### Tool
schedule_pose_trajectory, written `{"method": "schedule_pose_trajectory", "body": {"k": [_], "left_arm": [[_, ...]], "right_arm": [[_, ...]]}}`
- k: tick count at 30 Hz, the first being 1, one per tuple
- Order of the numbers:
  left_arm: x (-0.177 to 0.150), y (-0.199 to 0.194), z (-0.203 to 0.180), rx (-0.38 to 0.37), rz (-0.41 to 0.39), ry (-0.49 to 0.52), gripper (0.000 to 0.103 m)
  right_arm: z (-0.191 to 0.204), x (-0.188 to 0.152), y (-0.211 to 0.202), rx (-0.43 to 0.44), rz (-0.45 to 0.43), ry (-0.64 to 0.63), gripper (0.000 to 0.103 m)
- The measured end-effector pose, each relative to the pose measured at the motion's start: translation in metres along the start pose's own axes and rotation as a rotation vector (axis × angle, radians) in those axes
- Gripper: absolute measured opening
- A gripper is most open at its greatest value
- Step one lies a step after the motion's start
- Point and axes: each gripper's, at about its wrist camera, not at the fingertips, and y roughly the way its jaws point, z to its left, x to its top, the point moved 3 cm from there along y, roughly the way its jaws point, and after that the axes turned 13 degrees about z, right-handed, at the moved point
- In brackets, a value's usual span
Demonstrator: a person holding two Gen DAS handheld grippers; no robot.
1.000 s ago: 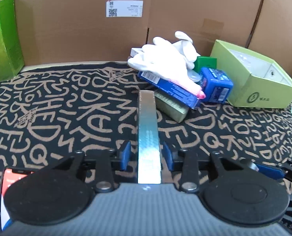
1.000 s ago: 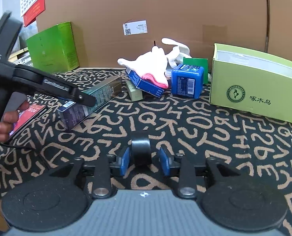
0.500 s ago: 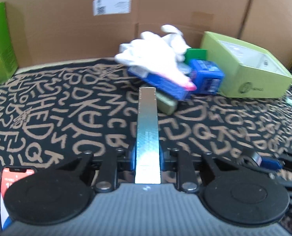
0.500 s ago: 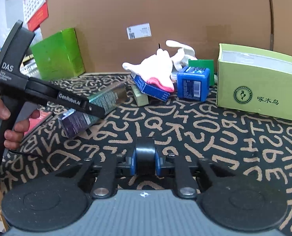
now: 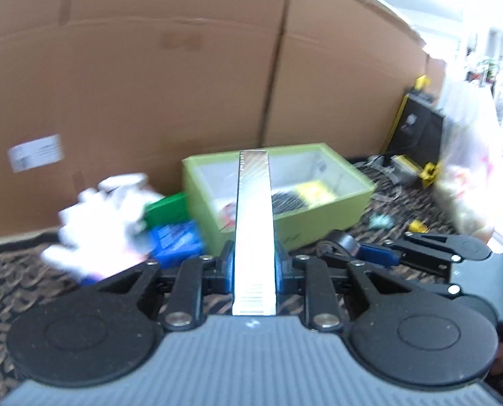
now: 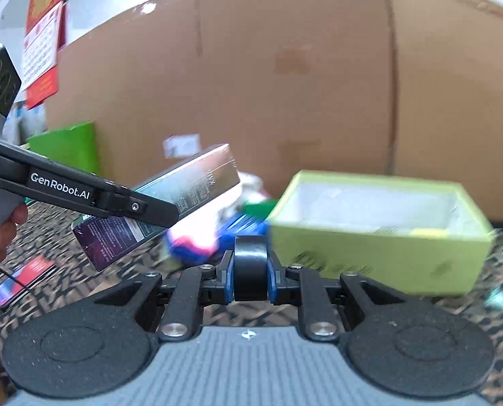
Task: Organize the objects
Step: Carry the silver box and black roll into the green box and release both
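Both loads have just left the worktop: the left gripper (image 5: 254, 267) jaws clamp the long box (image 5: 253, 223), the right gripper (image 6: 250, 279) jaws the black roll (image 6: 250, 267), now centre-frame, heading for the green box (image 6: 380, 233).

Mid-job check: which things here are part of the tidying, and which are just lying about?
In play: long silver box in left hand-held gripper; black roll in right hand-held gripper; light green open box.
Lying about: white gloves, blue box, phone.
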Motion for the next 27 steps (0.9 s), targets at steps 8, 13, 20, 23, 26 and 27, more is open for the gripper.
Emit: {"method": "schedule_pose_trajectory", "body": {"k": [8,13,20,23,26,27], "left_arm": [[0.068,0.069,-0.031,-0.043,-0.01,-0.024,0.021],[0.101,0.124,-0.034,-0.055,0.011,-0.04,0.021],[0.114,0.183,-0.032,-0.027,0.056,-0.035,0.021],[0.111,0.201,-0.027,-0.034,0.088,-0.044,0.022],[0.107,0.212,-0.024,-0.054,0.096,-0.038,0.031],[0.105,0.212,-0.023,-0.06,0.085,-0.04,0.051]], "right_arm": [[-0.074,0.036,0.006,-0.21,-0.063,0.042,0.022],[-0.126,0.052,0.035,-0.274,-0.048,0.11,0.022],[-0.169,0.05,0.082,-0.283,0.033,0.152,0.022],[-0.176,0.046,0.099,-0.262,0.064,0.17,0.022],[-0.18,0.044,0.115,-0.245,0.095,0.175,0.022],[-0.181,0.043,0.119,-0.244,0.099,0.171,0.024]]}}
